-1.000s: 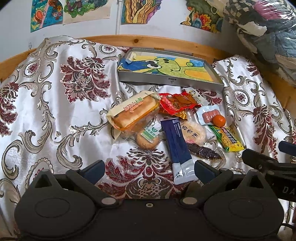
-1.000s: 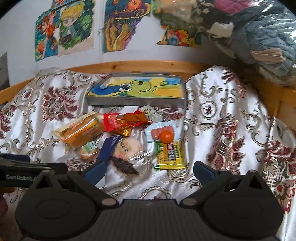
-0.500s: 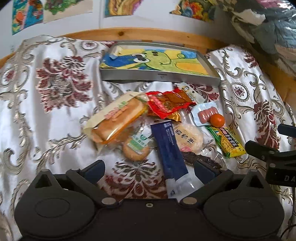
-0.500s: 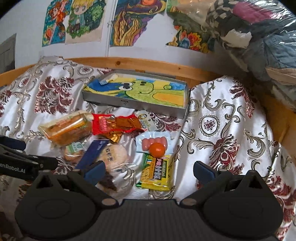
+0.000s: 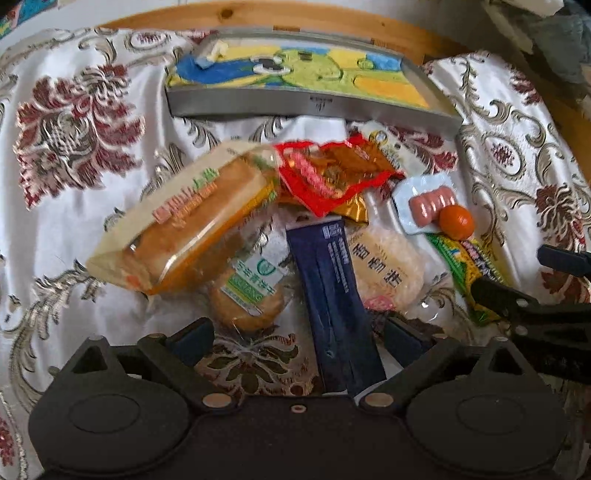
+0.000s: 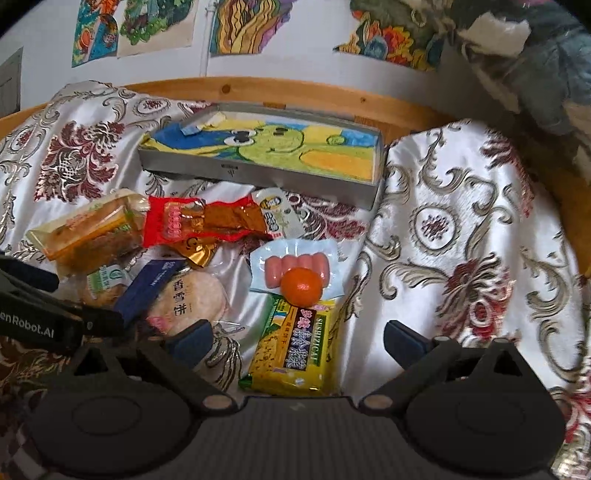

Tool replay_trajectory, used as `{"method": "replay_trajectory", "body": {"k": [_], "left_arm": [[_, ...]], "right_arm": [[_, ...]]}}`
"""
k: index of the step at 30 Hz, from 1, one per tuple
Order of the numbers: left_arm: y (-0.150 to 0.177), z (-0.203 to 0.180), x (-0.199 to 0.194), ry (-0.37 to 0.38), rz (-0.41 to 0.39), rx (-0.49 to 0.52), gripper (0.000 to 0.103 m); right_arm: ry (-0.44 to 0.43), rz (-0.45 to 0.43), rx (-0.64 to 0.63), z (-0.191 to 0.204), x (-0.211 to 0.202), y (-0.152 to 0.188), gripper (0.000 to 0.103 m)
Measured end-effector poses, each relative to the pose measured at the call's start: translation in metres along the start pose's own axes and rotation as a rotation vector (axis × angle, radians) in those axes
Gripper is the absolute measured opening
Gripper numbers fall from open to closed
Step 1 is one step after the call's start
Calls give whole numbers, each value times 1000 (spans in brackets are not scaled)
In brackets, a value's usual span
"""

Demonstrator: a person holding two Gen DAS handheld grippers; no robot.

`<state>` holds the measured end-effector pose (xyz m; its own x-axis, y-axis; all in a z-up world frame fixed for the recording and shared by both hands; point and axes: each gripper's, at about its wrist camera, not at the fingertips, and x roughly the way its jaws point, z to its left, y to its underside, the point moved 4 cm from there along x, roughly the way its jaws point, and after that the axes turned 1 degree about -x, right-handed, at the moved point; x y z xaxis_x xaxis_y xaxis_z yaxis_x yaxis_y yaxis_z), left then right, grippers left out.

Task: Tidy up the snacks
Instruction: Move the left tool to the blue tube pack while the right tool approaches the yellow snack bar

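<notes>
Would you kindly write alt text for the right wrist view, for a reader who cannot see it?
The open right gripper hovers over a yellow snack packet on a floral cloth. A small orange sits on a sausage pack just beyond, with a shallow metal tray behind.

Wall: white, hung with colourful drawings.
Furniture: curved wooden rail behind a white floral satin cloth.
Corner: plastic-wrapped bundled bedding, upper right.
</notes>
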<state>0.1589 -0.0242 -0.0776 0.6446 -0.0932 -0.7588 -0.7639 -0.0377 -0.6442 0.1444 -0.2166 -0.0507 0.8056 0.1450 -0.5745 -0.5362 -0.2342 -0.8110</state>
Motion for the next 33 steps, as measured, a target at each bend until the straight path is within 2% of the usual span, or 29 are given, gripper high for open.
{"method": "replay_trajectory", "body": {"k": [3, 9, 13, 17, 21, 24, 29, 33], "left_arm": [[1, 0, 7, 17, 19, 4, 90], [0, 3, 12, 48, 14, -41, 88], [1, 2, 14, 61, 8, -56, 87], [3, -3, 11, 78, 15, -45, 81], [7, -8, 8, 107, 23, -40, 81], [5, -5, 12, 101, 23, -59, 82], [0, 5, 15, 86, 15, -118, 83], [1, 6, 13, 90, 13, -115, 83]], "right_arm": [[-18, 22, 12, 0, 14, 1, 94], [-64, 67, 64, -3, 33, 6, 83], [-81, 86, 97, -5, 41, 8, 83], [-96, 114, 158, -10, 48, 11, 83], [-97, 97, 136, -7, 43, 10, 79], [-106, 86, 119, -4, 40, 10, 79], [-130, 91, 178, -10, 44, 8, 81], [-141, 60, 172, -11, 47, 4, 82]]}}
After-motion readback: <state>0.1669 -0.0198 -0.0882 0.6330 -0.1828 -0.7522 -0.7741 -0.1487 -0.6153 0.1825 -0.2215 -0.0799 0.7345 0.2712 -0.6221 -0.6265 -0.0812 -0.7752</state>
